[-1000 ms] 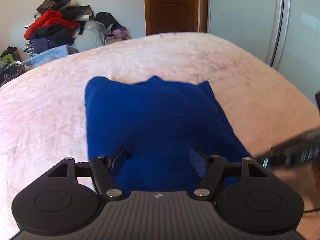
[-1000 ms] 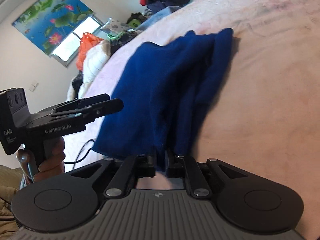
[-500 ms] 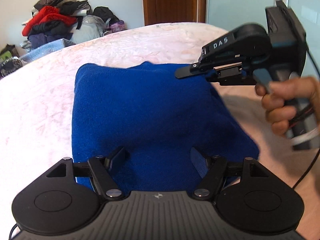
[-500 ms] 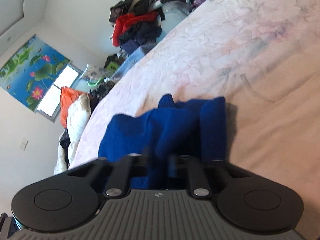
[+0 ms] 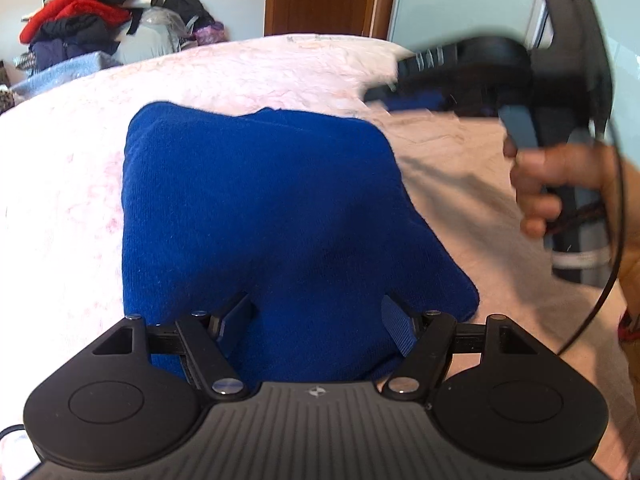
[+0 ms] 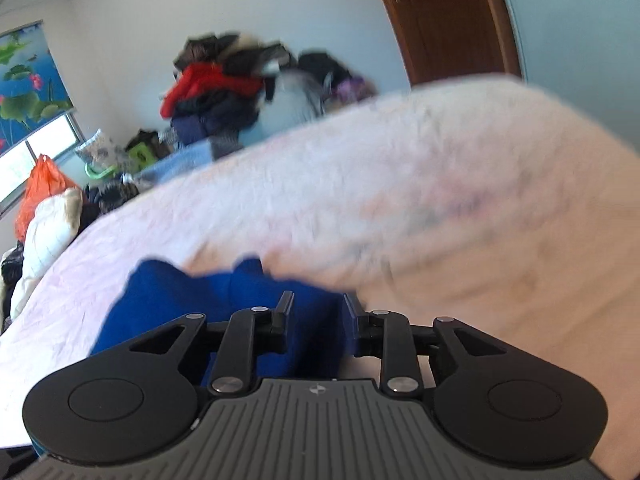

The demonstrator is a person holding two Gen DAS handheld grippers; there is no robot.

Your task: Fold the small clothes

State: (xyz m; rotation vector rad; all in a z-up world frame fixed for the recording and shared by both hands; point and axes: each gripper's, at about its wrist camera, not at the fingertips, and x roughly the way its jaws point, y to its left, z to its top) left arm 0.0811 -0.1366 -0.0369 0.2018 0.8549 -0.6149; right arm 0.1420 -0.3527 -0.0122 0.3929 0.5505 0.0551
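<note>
A folded blue garment (image 5: 260, 216) is lying on a pale pink bedspread (image 5: 64, 184), filling the centre of the left wrist view and reaching down to the lower edge, where the left gripper (image 5: 316, 316) is hovering over its near end with jaws standing wide apart and gripping nothing. In the upper right of that frame, a hand (image 5: 560, 188) is holding the right gripper (image 5: 384, 94) by its handle, the tool blurred and its tips sitting above the far right corner of the cloth. In the right wrist view, itself blurred, the right gripper (image 6: 316, 312) is opening, its jaws parted a little at lower centre; blue fabric is showing in the gap between them, though the pads are not pressing on it. There the garment (image 6: 180, 300) is lying in the lower left, on the bedspread (image 6: 400, 200) that is sweeping across the middle. A heap of red and dark clothes (image 6: 224, 92) is sitting against the wall in the upper centre, and a brown wooden door (image 6: 444, 20) is standing in the upper right.
</note>
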